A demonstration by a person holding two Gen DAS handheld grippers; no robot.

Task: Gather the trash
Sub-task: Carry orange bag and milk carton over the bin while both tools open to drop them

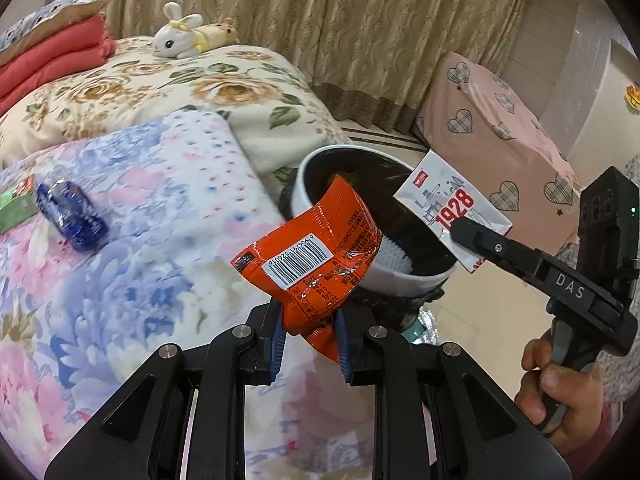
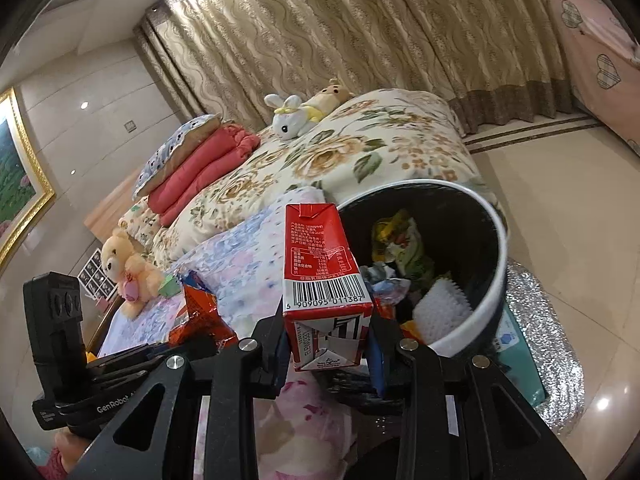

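Bed (image 1: 120,208) under layered floral quilts, filling the left of both views, far edge cut off by the frame. Curtain (image 1: 320,20) across the back wall. Pink heart-print cover (image 1: 500,132) draped over something hidden beneath it.

White-rimmed bin (image 2: 494,256) with dark lining beside the bed, tipped toward the cameras; inside, crumpled wrappers and a white bristled object (image 2: 440,304), mostly jumbled and hard to tell apart. Base of the bin hidden behind the grippers; silvery glittery sheet (image 2: 548,320) under it.

Left gripper (image 1: 310,326) closed on an orange snack packet (image 1: 312,256), blue pads (image 1: 278,334) pinching the lower corner, the packet's upper end over the near rim of the bin. Lower tail of the packet tucked between the jaws.

Right gripper (image 2: 328,340) clamped on a red-and-white milk carton (image 2: 324,272), barcode side up, held just left of the bin's mouth; in the left view, printed "1928", hanging above the opening. Pads largely hidden by the carton.

Blue wrapper (image 1: 72,216) lying on the quilt, a green box (image 1: 14,208) beside it cut off at the edge. White plush rabbit (image 1: 180,36) far back on the bed, and a tan one behind it partly hidden.
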